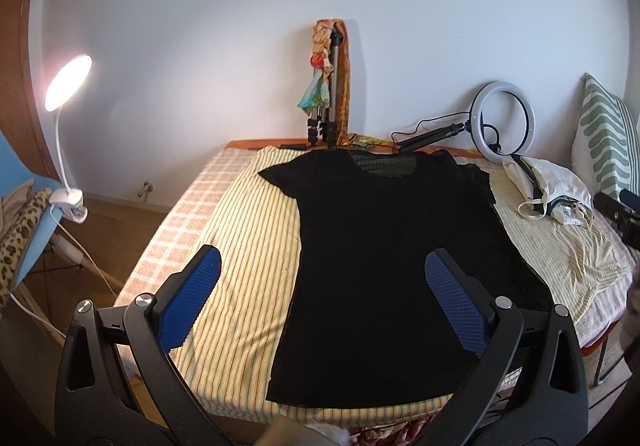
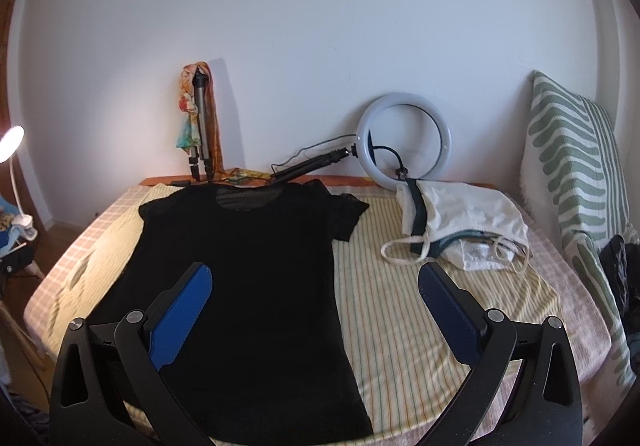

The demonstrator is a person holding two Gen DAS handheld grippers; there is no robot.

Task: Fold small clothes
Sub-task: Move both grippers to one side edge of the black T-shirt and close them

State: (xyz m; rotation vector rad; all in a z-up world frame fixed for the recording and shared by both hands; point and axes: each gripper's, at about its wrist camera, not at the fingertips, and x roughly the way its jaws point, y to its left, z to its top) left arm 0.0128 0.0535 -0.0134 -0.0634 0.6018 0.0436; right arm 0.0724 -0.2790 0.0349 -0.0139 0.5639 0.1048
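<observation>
A black short-sleeved top (image 1: 384,266) lies spread flat on a striped yellow cloth (image 1: 248,246) over the bed, neckline toward the wall, hem toward me. In the right wrist view the same black top (image 2: 248,286) fills the left half of the bed. My left gripper (image 1: 326,264) hovers open above the top's lower left side, blue pads wide apart, nothing between them. My right gripper (image 2: 316,278) is open too, held over the top's right edge, holding nothing.
A white garment pile (image 2: 460,230) lies at the back right of the bed. A ring light (image 2: 404,138), a folded tripod (image 2: 202,126) and a striped pillow (image 2: 568,166) stand along the wall. A lit clip lamp (image 1: 68,82) and a chair sit to the left.
</observation>
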